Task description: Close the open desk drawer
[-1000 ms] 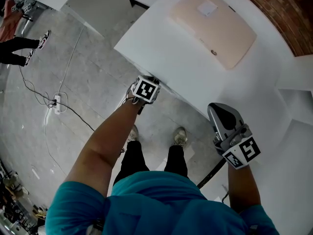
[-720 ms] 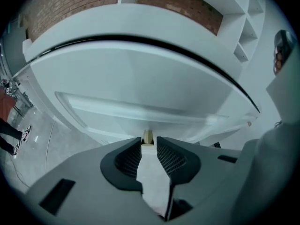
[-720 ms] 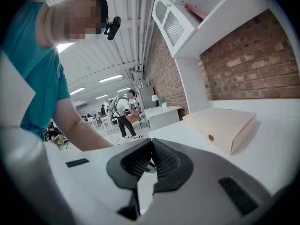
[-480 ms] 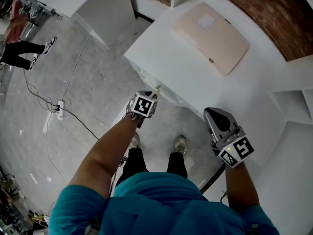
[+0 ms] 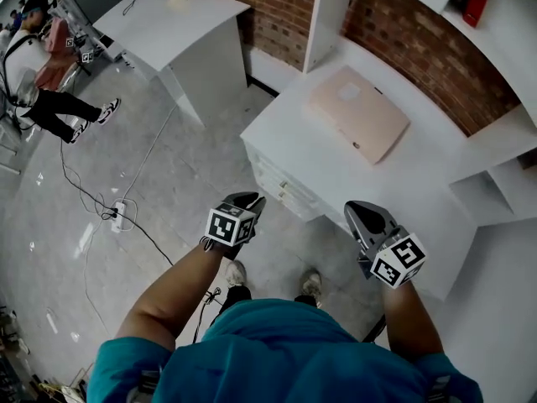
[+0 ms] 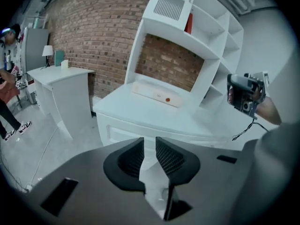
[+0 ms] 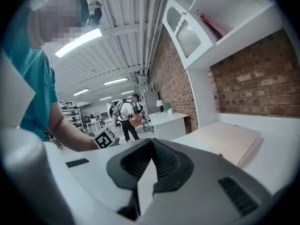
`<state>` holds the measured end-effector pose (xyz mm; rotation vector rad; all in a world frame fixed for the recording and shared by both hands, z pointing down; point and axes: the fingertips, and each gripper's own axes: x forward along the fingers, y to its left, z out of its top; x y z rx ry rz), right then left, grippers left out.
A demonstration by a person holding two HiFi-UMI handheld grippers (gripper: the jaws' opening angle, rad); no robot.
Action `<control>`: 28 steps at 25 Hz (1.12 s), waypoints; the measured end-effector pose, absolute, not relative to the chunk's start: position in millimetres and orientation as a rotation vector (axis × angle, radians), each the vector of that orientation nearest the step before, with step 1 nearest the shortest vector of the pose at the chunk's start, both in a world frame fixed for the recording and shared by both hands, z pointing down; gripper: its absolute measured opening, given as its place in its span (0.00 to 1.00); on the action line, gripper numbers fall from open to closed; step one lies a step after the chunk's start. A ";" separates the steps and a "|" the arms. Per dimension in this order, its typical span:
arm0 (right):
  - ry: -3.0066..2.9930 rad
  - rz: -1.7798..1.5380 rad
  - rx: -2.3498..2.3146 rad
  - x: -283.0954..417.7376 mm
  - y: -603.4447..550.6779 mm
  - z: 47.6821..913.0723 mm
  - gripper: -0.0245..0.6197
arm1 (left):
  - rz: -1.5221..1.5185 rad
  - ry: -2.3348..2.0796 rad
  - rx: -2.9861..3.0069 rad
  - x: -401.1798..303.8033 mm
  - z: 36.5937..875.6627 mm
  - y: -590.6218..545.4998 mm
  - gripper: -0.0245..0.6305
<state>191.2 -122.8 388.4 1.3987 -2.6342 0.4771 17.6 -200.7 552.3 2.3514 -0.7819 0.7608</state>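
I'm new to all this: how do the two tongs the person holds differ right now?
The left tongs hang over the floor, before the drawers of the desk; the right tongs are above the desk's front edge. The left tongs' jaws stand a slit apart; the right tongs' jaws meet. Both hold nothing.

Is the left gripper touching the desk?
No, in the head view the left gripper hangs over the floor, clear of the desk front.
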 end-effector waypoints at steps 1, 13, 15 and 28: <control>-2.633 0.467 1.399 189.2 -121.8 381.6 0.07 | 0.721 -0.789 2.366 14.0 535.3 -199.5 0.17; -2.645 0.335 1.347 167.1 -114.0 302.1 0.07 | 0.318 -0.843 2.600 -26.7 346.8 -180.4 0.12; -2.649 0.314 1.342 166.0 -113.6 293.2 0.07 | 0.258 -0.847 2.623 -32.8 325.7 -174.3 0.11; -2.701 0.224 1.364 173.5 -120.6 236.1 0.07 | -0.106 -0.792 2.802 -35.4 213.5 -149.8 0.08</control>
